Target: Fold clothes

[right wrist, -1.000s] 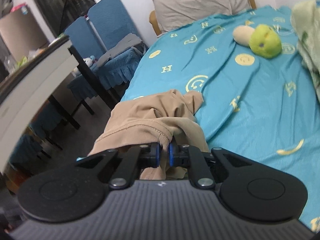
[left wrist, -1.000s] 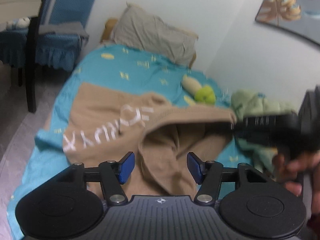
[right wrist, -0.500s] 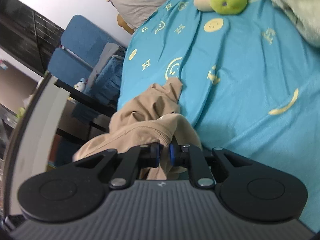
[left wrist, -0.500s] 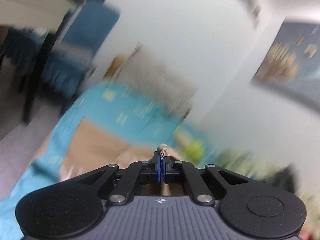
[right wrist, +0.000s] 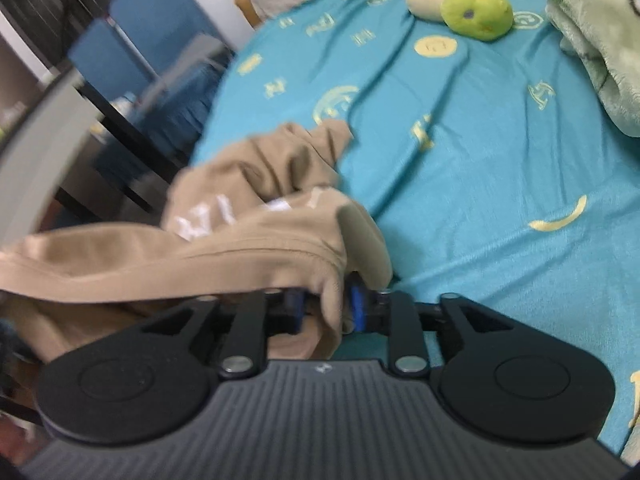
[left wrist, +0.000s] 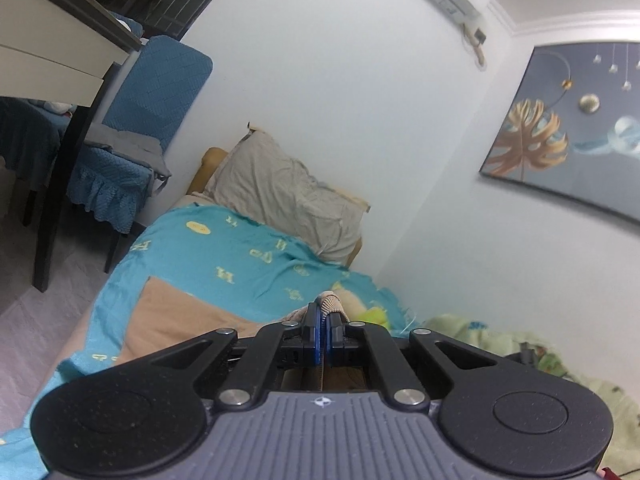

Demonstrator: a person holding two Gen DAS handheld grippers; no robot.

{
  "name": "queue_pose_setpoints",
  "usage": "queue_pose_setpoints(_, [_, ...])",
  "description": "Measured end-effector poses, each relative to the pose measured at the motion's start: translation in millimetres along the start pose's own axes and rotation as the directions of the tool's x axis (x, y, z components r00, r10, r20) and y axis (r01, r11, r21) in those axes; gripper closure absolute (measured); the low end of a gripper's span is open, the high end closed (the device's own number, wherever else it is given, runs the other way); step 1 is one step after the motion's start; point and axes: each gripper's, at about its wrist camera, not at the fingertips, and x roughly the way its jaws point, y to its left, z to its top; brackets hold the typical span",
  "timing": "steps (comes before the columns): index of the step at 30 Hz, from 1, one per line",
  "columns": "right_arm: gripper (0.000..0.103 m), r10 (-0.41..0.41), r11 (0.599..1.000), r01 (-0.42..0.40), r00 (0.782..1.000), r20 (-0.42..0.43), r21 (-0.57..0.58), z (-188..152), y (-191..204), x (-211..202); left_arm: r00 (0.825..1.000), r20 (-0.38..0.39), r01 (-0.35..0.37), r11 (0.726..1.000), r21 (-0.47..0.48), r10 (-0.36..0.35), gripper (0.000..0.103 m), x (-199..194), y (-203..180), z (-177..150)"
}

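Note:
A tan shirt (left wrist: pixel 180 312) with white lettering lies partly on the teal bed sheet (left wrist: pixel 240 256). My left gripper (left wrist: pixel 325 316) is shut on its ribbed tan hem, which pokes up between the blue pads. In the right wrist view the tan shirt (right wrist: pixel 240 240) hangs bunched and lifted off the sheet. It drapes over my right gripper (right wrist: pixel 326 310). Those jaws stand partly apart, with a fold of cloth hanging between them and the right blue pad (right wrist: pixel 357 306) showing bare. Where the two grippers stand relative to each other cannot be seen.
A grey pillow (left wrist: pixel 280 200) lies at the bed's head. A green and cream plush toy (right wrist: pixel 476 14) and a pale green blanket (right wrist: pixel 600 48) sit on the bed's wall side. Blue chairs (left wrist: pixel 152 92) and a dark-legged table (left wrist: pixel 60 64) stand on the bed's open side.
My left gripper went from open over the shirt to shut on its hem and tilted up. My right gripper's jaws widened around the cloth and the shirt swung left.

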Motion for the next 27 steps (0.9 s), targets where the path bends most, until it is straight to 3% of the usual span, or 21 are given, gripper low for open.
queue_pose_setpoints(3, [0.074, -0.04, 0.999, 0.04, 0.999, 0.027, 0.0, -7, 1, 5, 0.998, -0.046, -0.052, 0.999, 0.013, 0.052, 0.1, 7, 3, -4])
queue_pose_setpoints(7, [0.086, -0.04, 0.999, 0.039, 0.989, 0.141, 0.01, -8, 1, -18, 0.985, -0.121, -0.121, 0.992, 0.035, 0.124, 0.1, 19, 10, -8])
queue_pose_setpoints(10, [0.087, 0.002, 0.999, -0.011, 0.979, 0.205, 0.042, -5, -5, -34, 0.97, -0.186, -0.151, 0.987, 0.056, 0.159, 0.1, 27, 14, -13])
queue_pose_setpoints(14, [0.088, 0.038, 0.998, -0.05, 0.973, 0.228, 0.049, -4, -5, -41, 0.945, -0.258, -0.182, 0.979, 0.095, 0.201, 0.099, 36, 17, -21])
queue_pose_setpoints(18, [0.088, 0.053, 0.996, -0.068, 0.973, 0.226, 0.062, -3, -7, -43, 0.922, -0.307, -0.208, 0.971, 0.118, 0.234, 0.084, 42, 18, -27])
queue_pose_setpoints(21, [0.088, 0.056, 0.995, -0.073, 0.972, 0.229, 0.067, -3, -5, -44, 0.91, -0.328, -0.224, 0.966, 0.125, 0.254, 0.052, 46, 18, -29])
queue_pose_setpoints(25, [0.088, 0.058, 0.996, -0.073, 0.97, 0.235, 0.056, -4, -1, -46, 0.896, -0.354, -0.227, 0.962, 0.15, 0.267, 0.045, 53, 14, -33])
queue_pose_setpoints(27, [0.088, 0.062, 0.996, -0.076, 0.969, 0.24, 0.05, -4, 1, -48, 0.9, -0.321, -0.269, 0.955, 0.127, 0.296, 0.041, 50, 19, -29])
